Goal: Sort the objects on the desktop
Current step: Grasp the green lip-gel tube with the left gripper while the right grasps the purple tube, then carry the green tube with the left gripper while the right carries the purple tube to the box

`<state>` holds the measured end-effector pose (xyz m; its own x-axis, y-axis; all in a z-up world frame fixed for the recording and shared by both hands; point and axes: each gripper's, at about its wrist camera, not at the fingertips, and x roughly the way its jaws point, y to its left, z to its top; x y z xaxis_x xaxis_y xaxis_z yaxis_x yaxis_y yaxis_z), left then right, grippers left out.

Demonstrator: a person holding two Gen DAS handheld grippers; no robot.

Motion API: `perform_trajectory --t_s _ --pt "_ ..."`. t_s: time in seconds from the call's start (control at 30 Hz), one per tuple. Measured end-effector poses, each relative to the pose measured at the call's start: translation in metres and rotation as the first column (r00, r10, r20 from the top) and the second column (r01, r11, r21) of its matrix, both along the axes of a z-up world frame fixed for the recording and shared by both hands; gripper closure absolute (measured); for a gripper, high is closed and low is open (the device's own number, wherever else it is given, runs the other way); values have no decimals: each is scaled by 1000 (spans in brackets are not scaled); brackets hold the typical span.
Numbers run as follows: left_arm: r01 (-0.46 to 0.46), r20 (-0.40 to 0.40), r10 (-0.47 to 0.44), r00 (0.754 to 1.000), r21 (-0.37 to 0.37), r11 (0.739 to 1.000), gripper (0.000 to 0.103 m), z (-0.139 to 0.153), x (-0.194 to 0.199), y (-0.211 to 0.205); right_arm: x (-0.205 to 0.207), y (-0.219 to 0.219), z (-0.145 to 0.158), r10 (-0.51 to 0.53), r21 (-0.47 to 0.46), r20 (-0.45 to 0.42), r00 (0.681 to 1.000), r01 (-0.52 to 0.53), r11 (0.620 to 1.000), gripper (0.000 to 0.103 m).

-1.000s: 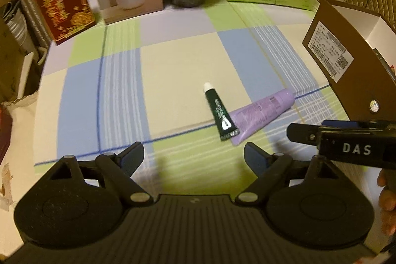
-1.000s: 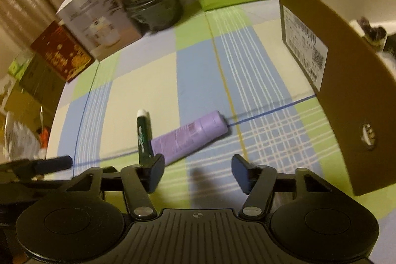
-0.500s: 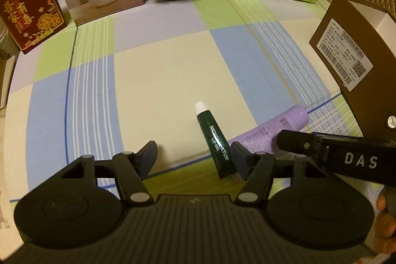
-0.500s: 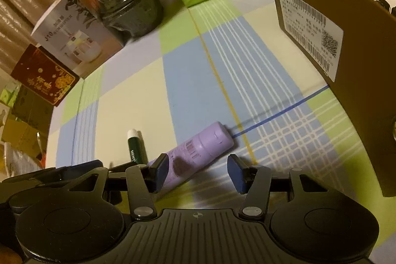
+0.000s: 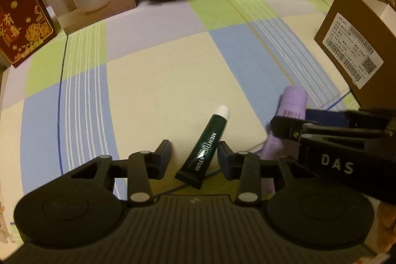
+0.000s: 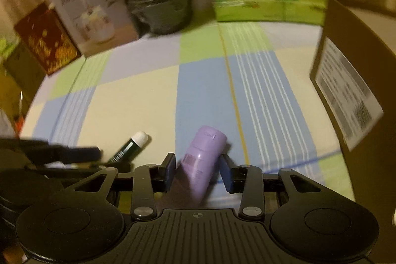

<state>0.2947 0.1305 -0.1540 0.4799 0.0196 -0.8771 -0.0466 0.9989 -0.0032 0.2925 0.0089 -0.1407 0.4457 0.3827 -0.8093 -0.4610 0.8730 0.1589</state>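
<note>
Came down closer since a moment ago, with both sets of jaws much narrower now. Closing the left gripper [image 5: 194, 155] around the green tube [image 5: 209, 142], lying on the checked cloth [image 5: 160, 81]; still a gap on one side, so not gripped yet. Squeezing the right gripper [image 6: 198, 165] onto the purple tube [image 6: 205, 155], pads touching both sides; turned it to point away. Looks like pick-up time, then off to the brown box [image 5: 346, 46] nearby. Both pointing steeply down, side by side, low over the cloth.
</note>
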Motion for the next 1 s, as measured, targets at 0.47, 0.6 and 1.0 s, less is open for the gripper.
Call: perform_trajectory --t_s 0.47,0.6,1.0 --pt "44 36 -45 998 15 999 88 -1 13 -4 -4 2 -8 209 -91 82 974 -202 975 74" --pt "46 30 -46 998 7 999 89 0 8 -4 -8 -1 -8 250 -109 80 965 -241 964 74" --pt "27 -16 -28 999 -24 999 90 3 -36 -4 -46 -34 -9 353 -135 22 935 -347 928 74"
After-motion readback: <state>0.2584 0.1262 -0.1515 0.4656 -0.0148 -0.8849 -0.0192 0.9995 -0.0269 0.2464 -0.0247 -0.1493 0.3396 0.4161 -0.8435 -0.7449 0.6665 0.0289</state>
